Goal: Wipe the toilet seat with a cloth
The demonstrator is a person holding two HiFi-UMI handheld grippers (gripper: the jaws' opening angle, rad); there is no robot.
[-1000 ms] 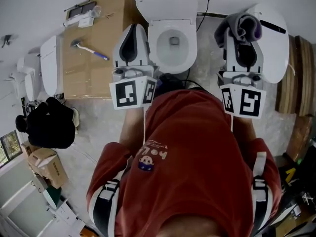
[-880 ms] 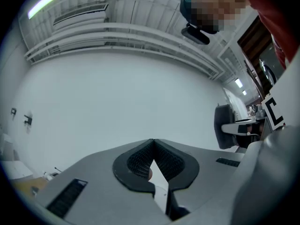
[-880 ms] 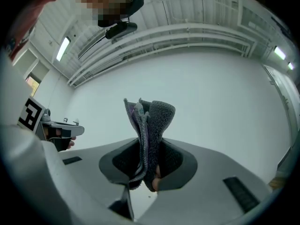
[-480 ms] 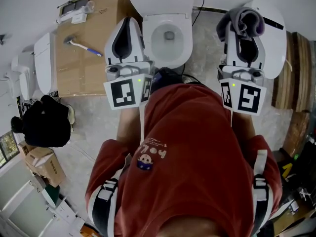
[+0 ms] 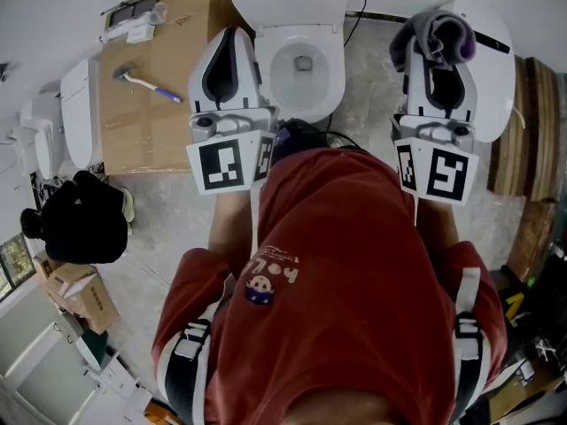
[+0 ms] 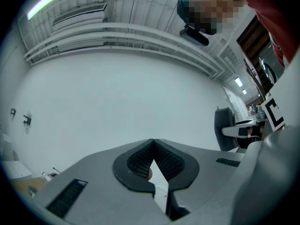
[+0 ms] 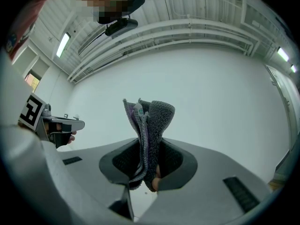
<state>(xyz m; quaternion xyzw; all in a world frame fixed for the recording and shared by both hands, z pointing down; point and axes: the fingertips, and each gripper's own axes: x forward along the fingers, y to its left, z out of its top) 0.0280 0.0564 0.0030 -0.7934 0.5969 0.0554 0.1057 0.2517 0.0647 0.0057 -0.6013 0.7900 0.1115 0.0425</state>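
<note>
The white toilet [image 5: 331,80] stands at the top middle of the head view, with its bowl uncovered and its seat rim showing. My left gripper [image 5: 230,41] hangs just left of the bowl, shut with nothing in it; in the left gripper view its jaws [image 6: 153,141] meet tip to tip against a bare wall. My right gripper [image 5: 432,58] is off to the right of the toilet, shut on a folded grey cloth [image 5: 440,35]. In the right gripper view the cloth [image 7: 151,121] sticks up out of the gripper [image 7: 148,149].
A brown cardboard box [image 5: 155,122] lies left of the toilet with a blue-handled tool [image 5: 147,83] on it. A white oval fixture [image 5: 498,78] lies under the right gripper, with wooden boards [image 5: 534,131] beyond. A black bag [image 5: 81,220] sits at the left.
The head view has shifted a little, so the toilet sits slightly higher and further left in the picture. Both grippers keep their places, and the cloth stays held.
</note>
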